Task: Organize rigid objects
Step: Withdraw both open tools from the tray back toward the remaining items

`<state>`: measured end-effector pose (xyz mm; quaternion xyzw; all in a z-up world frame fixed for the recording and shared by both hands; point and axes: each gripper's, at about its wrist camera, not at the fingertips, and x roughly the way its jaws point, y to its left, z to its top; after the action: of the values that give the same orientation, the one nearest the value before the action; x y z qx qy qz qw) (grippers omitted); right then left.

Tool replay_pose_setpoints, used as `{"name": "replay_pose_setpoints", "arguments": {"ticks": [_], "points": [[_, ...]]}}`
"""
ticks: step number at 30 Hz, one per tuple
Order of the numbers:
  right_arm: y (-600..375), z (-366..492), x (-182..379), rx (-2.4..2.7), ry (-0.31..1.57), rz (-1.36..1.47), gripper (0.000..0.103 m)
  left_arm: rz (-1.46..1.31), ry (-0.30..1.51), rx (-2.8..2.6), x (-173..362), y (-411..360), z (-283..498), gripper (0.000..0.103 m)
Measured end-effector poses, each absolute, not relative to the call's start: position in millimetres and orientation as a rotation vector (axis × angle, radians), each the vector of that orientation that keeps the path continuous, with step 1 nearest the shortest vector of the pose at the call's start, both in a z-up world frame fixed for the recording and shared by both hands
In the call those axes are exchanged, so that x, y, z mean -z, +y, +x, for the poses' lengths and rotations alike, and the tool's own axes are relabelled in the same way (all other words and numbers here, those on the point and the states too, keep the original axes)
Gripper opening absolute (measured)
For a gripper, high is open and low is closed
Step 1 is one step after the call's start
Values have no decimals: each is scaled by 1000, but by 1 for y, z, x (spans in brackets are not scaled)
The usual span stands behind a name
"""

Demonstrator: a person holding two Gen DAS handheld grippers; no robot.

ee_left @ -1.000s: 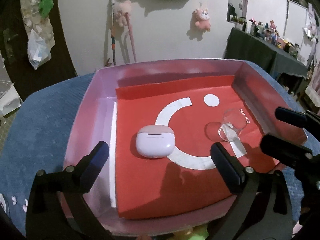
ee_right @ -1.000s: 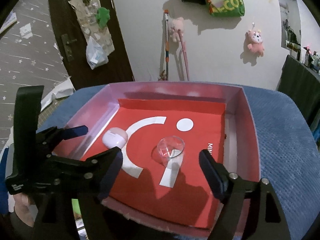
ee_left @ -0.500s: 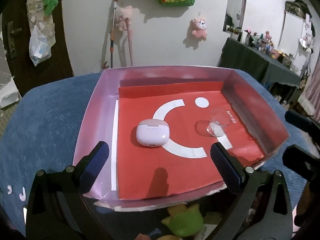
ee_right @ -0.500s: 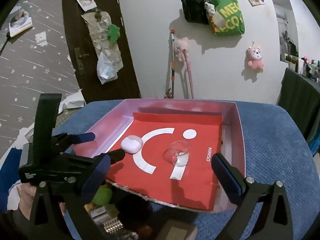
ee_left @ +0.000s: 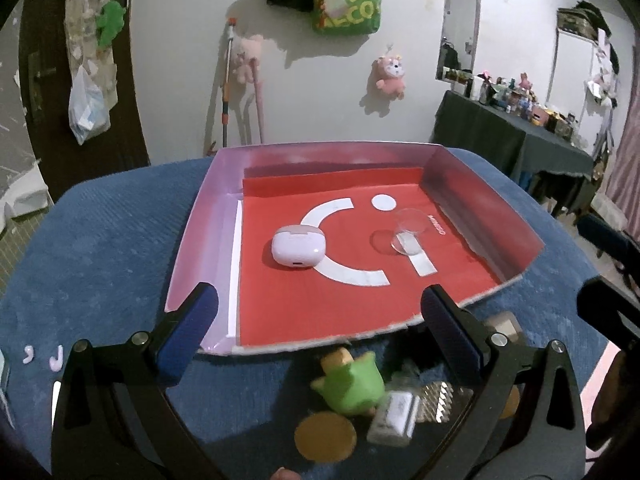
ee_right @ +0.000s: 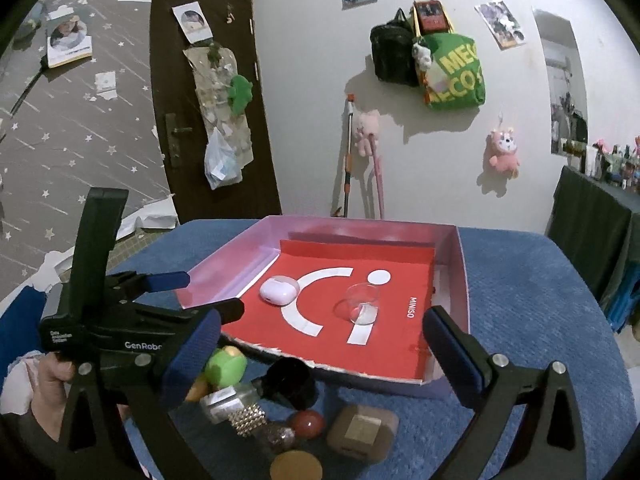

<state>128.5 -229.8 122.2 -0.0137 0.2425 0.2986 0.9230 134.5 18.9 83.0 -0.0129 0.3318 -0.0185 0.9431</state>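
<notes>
Both tools released, jaws spread wide, nothing between the pads: left tool [ee_left: 316, 320] over the near edge of the pink box [ee_left: 200, 232], right tool [ee_right: 320, 344] beside it, also over the near edge. On the blue tabletop [ee_left: 112, 248], open-topped box with red sheet [ee_left: 320, 312] as lining. Inside, on the red sheet, 2 things well apart: white earbud case [ee_left: 298, 247] to the left, upright clear glass cup [ee_right: 362, 303] to the right, standing on a white stripe. In front of the box, on the tabletop, a loose group of small things close together: green toy [ee_left: 352, 388], round gold disc [ee_left: 325, 436], tan block [ee_right: 362, 432], black round thing [ee_right: 290, 382], red ball [ee_right: 307, 422], spiky metallic piece [ee_right: 248, 420]. At the far left of the right wrist view, a hand [ee_right: 48, 380] around the handle of the left tool. On the wall behind, pink plush [ee_left: 390, 76] and green bag [ee_left: 348, 0] hanging.
</notes>
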Motion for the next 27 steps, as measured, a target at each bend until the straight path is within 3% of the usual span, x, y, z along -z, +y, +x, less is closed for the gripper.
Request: {"name": "replay_pose_setpoints", "arguments": {"ticks": [15, 27], "points": [[-244, 77, -114, -532, 444, -42, 103, -20, 675, 36, -67, 11, 81, 103], [-254, 60, -88, -517, 527, -42, 103, -57, 738, 66, -46, 12, 61, 103]]}}
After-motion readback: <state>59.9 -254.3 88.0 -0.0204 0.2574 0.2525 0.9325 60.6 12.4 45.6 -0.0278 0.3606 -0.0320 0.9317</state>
